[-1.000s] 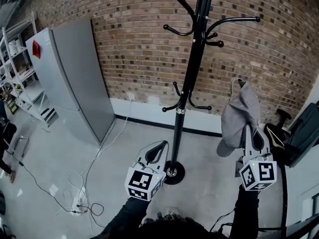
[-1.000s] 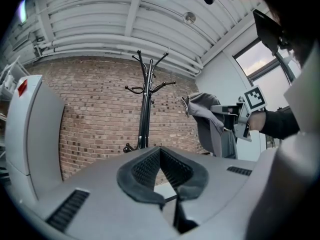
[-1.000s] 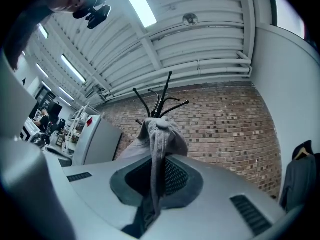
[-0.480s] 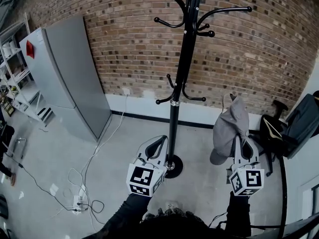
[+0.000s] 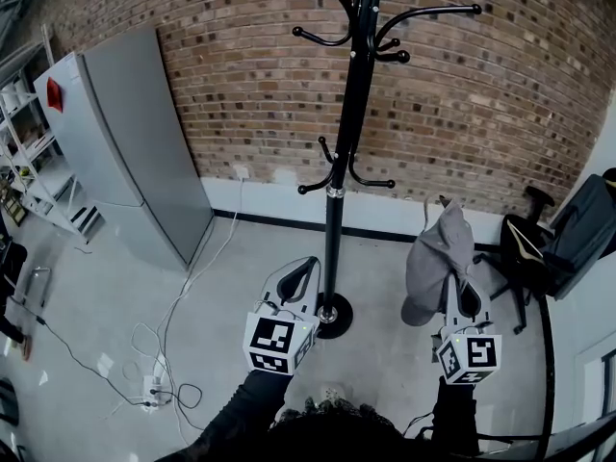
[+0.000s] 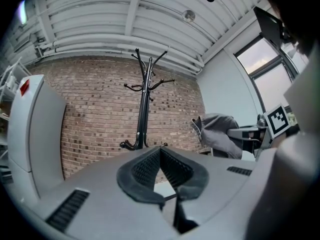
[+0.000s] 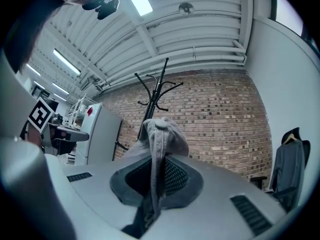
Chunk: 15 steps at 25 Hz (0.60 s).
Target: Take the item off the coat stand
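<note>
The black coat stand (image 5: 339,162) rises from its round base in the middle of the head view, and its hooks are bare. A grey cap (image 5: 435,258) hangs to the right of the stand, clear of it, with my right gripper (image 5: 460,295) shut on its fabric. In the right gripper view the cap (image 7: 160,134) is pinched between the jaws (image 7: 157,169), with the stand (image 7: 152,96) behind it. My left gripper (image 5: 304,266) is held just left of the stand's pole, its jaw tips together with nothing in them. The left gripper view shows the stand (image 6: 144,104) and the cap (image 6: 217,134).
A brick wall (image 5: 241,85) runs behind the stand. A tall grey cabinet (image 5: 135,133) and white shelving (image 5: 29,142) stand at the left. Cables and a power strip (image 5: 154,388) lie on the floor. A black chair with a jacket (image 5: 568,243) is at the right.
My right gripper has come down and back towards me with the cap, farther from the stand's hooks. The left gripper has barely moved.
</note>
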Each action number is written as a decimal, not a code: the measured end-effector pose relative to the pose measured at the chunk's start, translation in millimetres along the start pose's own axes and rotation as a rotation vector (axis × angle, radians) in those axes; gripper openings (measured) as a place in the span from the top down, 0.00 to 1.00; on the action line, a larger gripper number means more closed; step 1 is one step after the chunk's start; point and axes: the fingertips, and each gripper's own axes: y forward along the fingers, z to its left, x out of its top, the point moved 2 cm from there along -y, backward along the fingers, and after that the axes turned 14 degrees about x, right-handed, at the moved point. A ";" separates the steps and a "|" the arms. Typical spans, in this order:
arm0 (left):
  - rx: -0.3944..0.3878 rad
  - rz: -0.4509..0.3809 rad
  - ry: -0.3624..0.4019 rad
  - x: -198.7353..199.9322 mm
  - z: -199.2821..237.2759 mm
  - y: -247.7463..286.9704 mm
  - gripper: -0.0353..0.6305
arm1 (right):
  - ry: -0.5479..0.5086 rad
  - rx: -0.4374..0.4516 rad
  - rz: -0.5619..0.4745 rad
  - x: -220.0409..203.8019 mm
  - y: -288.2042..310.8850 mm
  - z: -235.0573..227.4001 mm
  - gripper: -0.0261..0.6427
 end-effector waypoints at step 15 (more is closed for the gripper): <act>0.009 -0.009 -0.007 2.9 5.5 -4.5 0.94 | 0.003 0.016 0.025 -6.5 -5.6 11.8 0.93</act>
